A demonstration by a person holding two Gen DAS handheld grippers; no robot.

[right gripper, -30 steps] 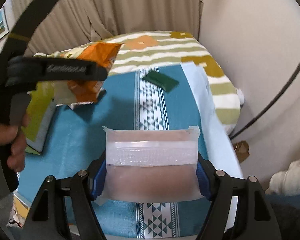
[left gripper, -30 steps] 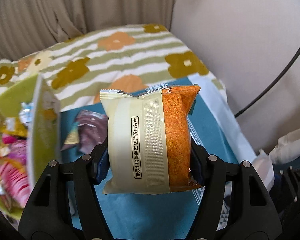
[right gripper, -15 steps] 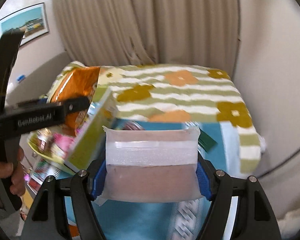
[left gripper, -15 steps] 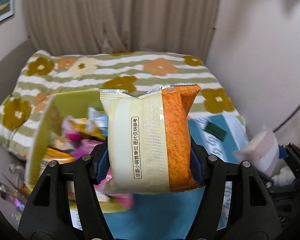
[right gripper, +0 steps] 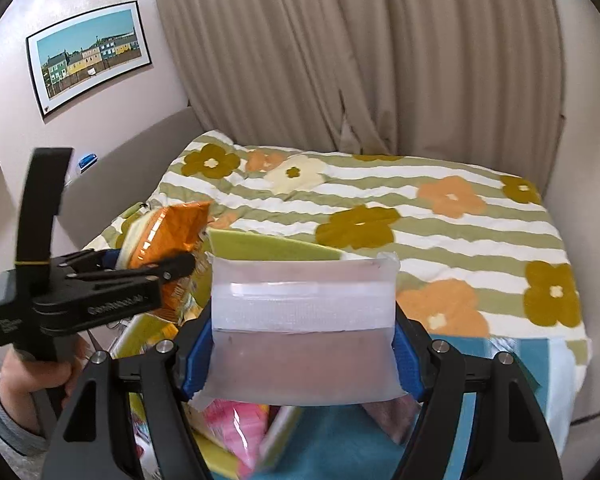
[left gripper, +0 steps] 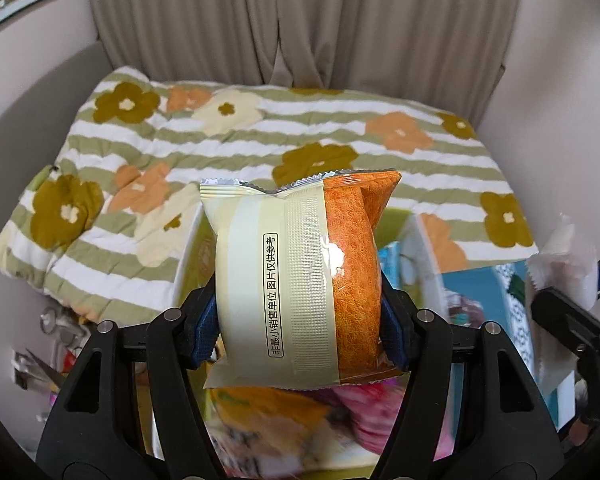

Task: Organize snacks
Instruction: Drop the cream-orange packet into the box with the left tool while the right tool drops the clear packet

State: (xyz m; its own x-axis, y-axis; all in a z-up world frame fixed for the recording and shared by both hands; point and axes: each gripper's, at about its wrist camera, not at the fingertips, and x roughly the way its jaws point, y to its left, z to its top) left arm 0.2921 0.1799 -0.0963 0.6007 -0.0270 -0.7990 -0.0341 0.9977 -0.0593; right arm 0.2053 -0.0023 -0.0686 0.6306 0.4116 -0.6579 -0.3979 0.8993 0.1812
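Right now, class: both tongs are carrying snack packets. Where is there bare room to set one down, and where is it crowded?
Free: the teal patterned cloth right of the green cardboard snack box, and the flowered striped quilt behind it. Crowded: inside the box, among pink and orange wrappers.

Floral quilt (right gripper: 380, 208) on the bed

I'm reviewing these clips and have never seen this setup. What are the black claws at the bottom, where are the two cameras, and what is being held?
No robot here: a person holds a two-finger gripper in each hand, each with a fisheye camera looking along its fingers. The left gripper is shut on an orange and cream snack packet. The right gripper is shut on a translucent pinkish packet. Its view also shows the left gripper and the person's hand. Below both lies a yellow-green box with bright snacks, on a teal cloth before a flowered quilt.
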